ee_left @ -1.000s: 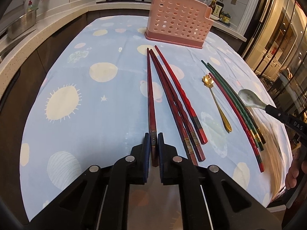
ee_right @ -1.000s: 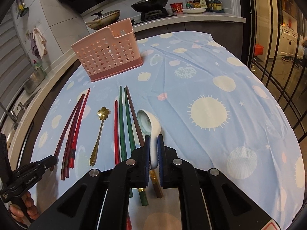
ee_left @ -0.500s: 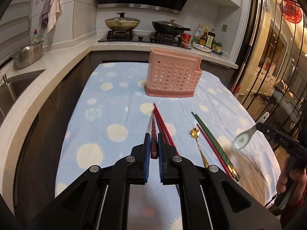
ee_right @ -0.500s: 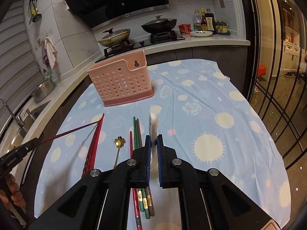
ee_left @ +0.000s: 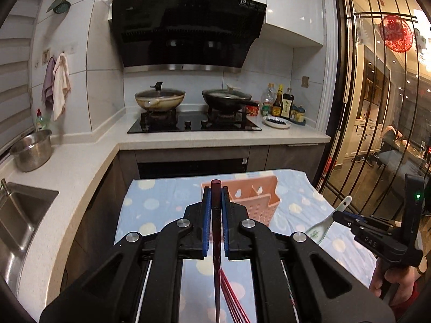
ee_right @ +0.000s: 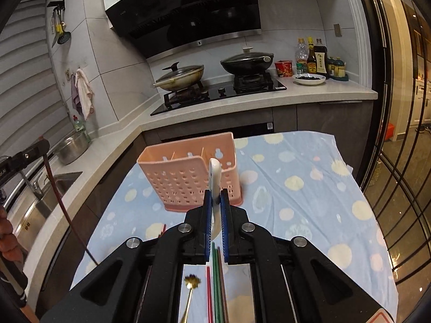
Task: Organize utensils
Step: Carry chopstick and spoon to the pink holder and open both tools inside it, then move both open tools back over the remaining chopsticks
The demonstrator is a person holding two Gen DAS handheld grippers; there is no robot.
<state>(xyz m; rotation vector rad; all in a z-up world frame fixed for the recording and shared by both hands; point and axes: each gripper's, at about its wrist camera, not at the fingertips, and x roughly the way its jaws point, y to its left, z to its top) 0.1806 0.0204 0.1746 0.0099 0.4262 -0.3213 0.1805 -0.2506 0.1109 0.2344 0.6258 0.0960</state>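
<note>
My left gripper point(ee_left: 215, 191) is shut on one dark red chopstick point(ee_left: 216, 269), which hangs down from the jaws above the blue spotted tablecloth point(ee_left: 150, 210). Just beyond stands the pink perforated utensil holder point(ee_left: 260, 197). More red chopsticks point(ee_left: 233, 298) lie below on the cloth. My right gripper point(ee_right: 215, 194) is shut on the handle of a white ceramic spoon point(ee_right: 215, 173), held up in front of the holder point(ee_right: 186, 180). Beneath it lie green and red chopsticks point(ee_right: 215, 282) and a gold flower spoon point(ee_right: 191, 282). The left wrist view shows the spoon point(ee_left: 322, 227) at the right.
Behind the table runs a counter with a hob point(ee_left: 194, 125) carrying two lidded pans. A sink point(ee_left: 18, 215) and a steel pot point(ee_left: 31, 149) sit at the left. Bottles point(ee_right: 313, 58) stand at the back right, and a glass door with dark bars point(ee_right: 398, 134) closes off the right side.
Both grippers have risen off the table, the left with the dark red chopstick and the right with the white spoon. Both now face more level toward the pink holder.
</note>
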